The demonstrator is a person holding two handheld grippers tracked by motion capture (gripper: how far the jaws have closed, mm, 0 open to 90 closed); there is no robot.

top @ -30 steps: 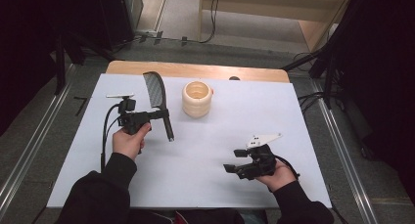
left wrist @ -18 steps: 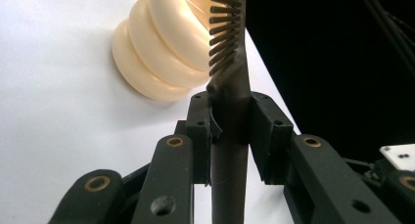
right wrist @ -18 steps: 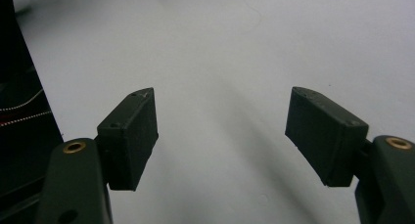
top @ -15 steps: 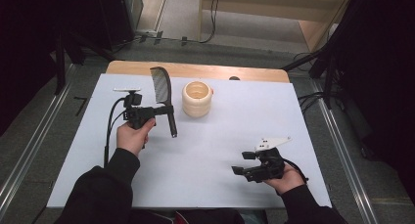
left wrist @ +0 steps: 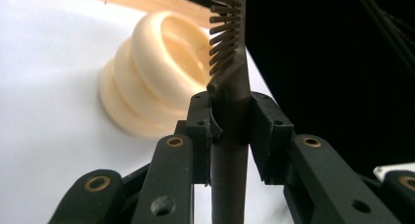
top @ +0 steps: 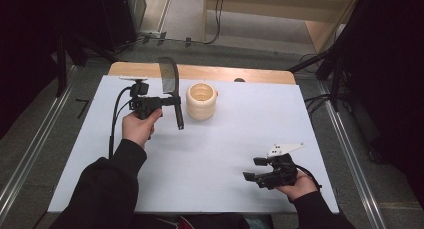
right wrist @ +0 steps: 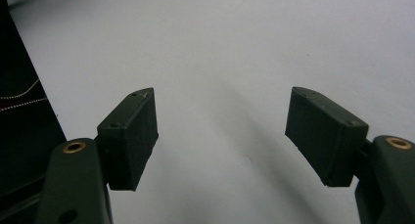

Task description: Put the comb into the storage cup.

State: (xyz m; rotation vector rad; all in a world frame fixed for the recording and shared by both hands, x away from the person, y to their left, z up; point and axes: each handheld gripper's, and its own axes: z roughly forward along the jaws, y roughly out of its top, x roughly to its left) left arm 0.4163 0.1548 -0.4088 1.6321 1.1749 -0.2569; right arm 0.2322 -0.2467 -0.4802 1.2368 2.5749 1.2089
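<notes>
- Left gripper (top: 167,103), at ten o'clock on the white table (top: 240,154), clamps a dark comb (top: 172,89) by its handle.
- Cream ribbed cup (top: 201,101) stands just beside the comb, at twelve o'clock.
- Right gripper (top: 252,170), at five o'clock, gapes wide with nothing between its jaws.

White table sheet (top: 225,154), wooden tabletop edge (top: 215,73) behind it, grey floor (top: 190,19), cables (top: 320,101) at right

Matt dark plastic comb (top: 170,84) (toothed), glossy cream ribbed cup (top: 202,101).
</notes>
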